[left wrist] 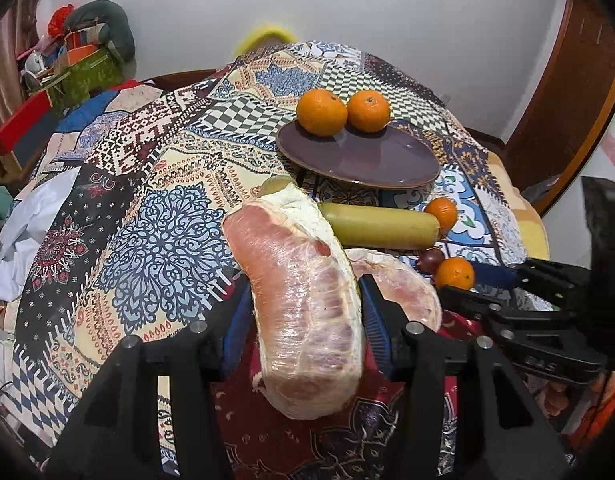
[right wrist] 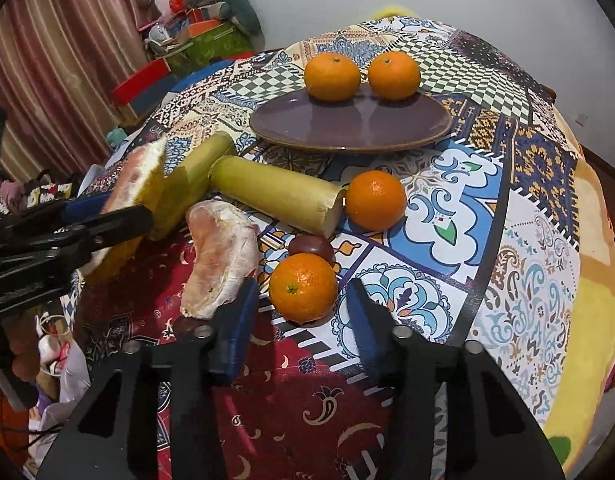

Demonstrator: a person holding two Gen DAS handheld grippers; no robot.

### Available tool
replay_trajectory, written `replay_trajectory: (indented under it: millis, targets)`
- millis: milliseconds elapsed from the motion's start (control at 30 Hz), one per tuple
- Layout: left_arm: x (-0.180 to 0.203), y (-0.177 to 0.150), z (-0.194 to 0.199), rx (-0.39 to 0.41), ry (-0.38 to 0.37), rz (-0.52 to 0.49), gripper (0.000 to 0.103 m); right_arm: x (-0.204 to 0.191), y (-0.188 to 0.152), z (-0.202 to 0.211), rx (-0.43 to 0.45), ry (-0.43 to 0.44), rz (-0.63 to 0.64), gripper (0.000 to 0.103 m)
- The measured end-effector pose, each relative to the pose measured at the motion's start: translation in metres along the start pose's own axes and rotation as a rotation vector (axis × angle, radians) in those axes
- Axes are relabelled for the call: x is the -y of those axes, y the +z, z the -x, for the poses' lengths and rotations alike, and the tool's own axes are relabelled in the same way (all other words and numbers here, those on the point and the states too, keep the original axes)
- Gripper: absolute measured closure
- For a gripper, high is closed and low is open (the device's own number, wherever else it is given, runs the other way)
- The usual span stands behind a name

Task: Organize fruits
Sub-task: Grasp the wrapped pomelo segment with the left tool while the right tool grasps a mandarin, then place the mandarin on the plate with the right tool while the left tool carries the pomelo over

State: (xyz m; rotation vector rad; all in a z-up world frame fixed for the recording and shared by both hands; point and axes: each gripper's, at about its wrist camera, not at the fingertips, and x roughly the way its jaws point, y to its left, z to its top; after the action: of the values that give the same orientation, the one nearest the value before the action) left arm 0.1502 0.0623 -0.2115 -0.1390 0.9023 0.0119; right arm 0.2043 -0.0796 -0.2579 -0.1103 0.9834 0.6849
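Note:
My left gripper is shut on a plastic-wrapped pomelo wedge and holds it above the table; it also shows in the right wrist view. A second pomelo wedge lies on the cloth. My right gripper is open, its blue pads on either side of a near tangerine. A dark purple fruit sits behind it. Another tangerine touches a sugarcane piece. Two tangerines sit on the purple plate.
A second sugarcane piece lies by the held wedge. The table has a patchwork cloth. Boxes and clutter stand at the far left by a curtain. The table edge falls away on the right.

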Motion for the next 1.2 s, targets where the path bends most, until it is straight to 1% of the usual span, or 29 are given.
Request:
replay_trajectory:
  millis: [33,233,467,833,1000,1200]
  targets:
    - [0.001,0.000,0.002,0.004,-0.001,-0.002,0.051,0.000,0.000,0.000,-0.001,0.000,0.000,0.071]
    - [0.007,0.004,0.012,0.028,-0.011,-0.011,0.051,-0.002,-0.003,0.006,0.008,0.013,0.014,0.072]
    - [0.014,0.017,0.021,0.068,-0.022,-0.026,0.051,-0.003,0.004,0.020,0.051,-0.007,0.025,0.072]
    - [0.027,0.052,0.029,0.146,-0.042,-0.048,0.051,0.013,0.036,0.050,0.177,-0.047,0.001,0.072]
    - [0.030,0.069,0.025,0.171,-0.050,-0.051,0.051,0.025,0.051,0.060,0.229,-0.063,-0.013,0.072]
    - [0.033,0.089,0.014,0.189,-0.059,-0.044,0.051,0.035,0.065,0.061,0.261,-0.075,-0.019,0.072]
